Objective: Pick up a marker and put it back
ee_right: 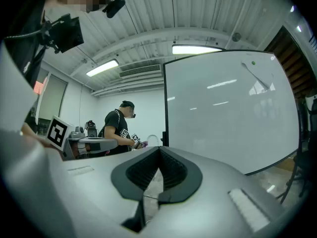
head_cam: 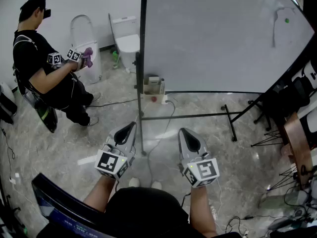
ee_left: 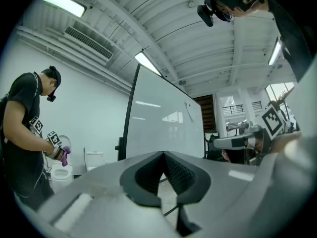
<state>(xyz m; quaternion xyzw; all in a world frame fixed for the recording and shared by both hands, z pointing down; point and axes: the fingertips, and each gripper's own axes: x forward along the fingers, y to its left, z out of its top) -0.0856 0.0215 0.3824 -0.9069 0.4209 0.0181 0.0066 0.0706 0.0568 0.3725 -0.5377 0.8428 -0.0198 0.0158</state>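
Low in front of the whiteboard [head_cam: 218, 38] — left tongs [head_cam: 132, 125] and right tongs [head_cam: 183, 132] both pressed together, nothing pinched. Marker possibly in the small box [head_cam: 154, 85] at the board's lower-left corner — too small to confirm.

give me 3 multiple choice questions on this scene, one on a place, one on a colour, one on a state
1. In the head view, where does the other person stand from the whiteboard?
A) to its left
B) to its right
C) on top of it

2. What colour is the small dot near the whiteboard's upper right corner?
A) red
B) green
C) blue

3. How is the left gripper?
A) wide open
B) shut on a marker
C) shut and empty

Answers:
1 A, the person is past its left edge.
2 B, it shows green on the white board.
3 C, its fingers meet with nothing between them.
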